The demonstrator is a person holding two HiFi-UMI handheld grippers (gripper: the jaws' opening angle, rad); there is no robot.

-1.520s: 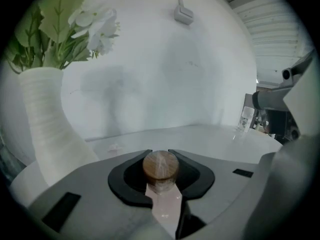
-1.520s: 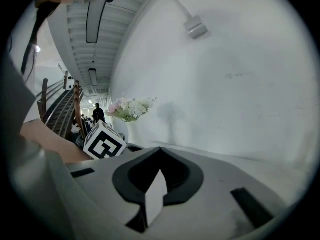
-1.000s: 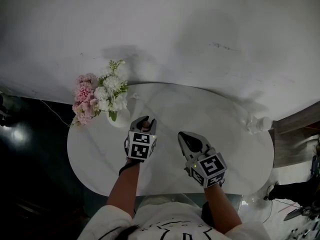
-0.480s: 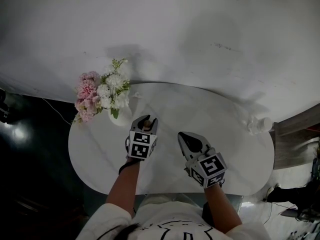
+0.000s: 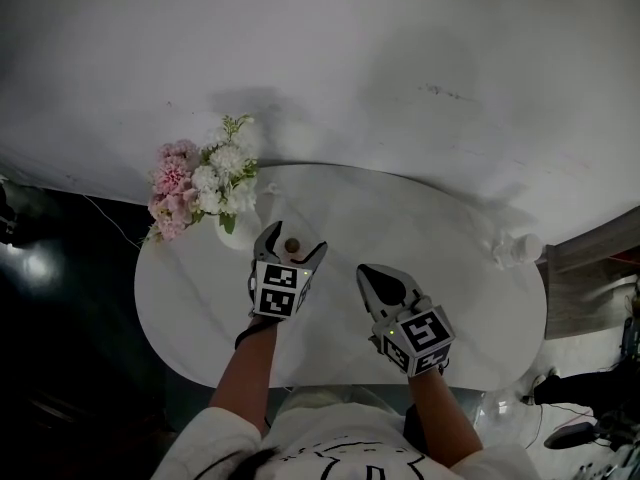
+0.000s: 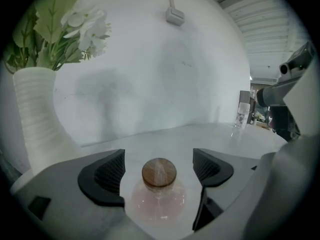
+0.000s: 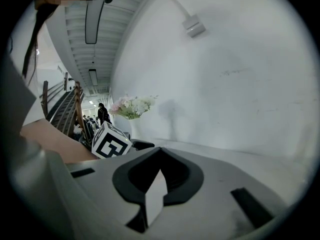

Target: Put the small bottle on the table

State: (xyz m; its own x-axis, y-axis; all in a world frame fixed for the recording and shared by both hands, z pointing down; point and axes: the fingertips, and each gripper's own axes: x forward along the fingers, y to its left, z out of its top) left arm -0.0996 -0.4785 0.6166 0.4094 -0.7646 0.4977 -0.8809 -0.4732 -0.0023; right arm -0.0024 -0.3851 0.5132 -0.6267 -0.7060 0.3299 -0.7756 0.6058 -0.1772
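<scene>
On the table (image 5: 200,298), small bottle (image 6: 159,200) upright, cork (image 6: 159,172) up — left tool (image 5: 292,241) opening around it.

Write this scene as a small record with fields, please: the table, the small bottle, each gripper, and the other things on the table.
table: white, oval, set against a white wall
small bottle: upright on the table, brown stopper, pinkish body, between the left gripper's jaws
left gripper: jaws opening, pads clear of the bottle on both sides
right gripper: shut, nothing between its jaws
other things: white ribbed vase with pink and white flowers at the table's left; clear bottle near its right edge
</scene>
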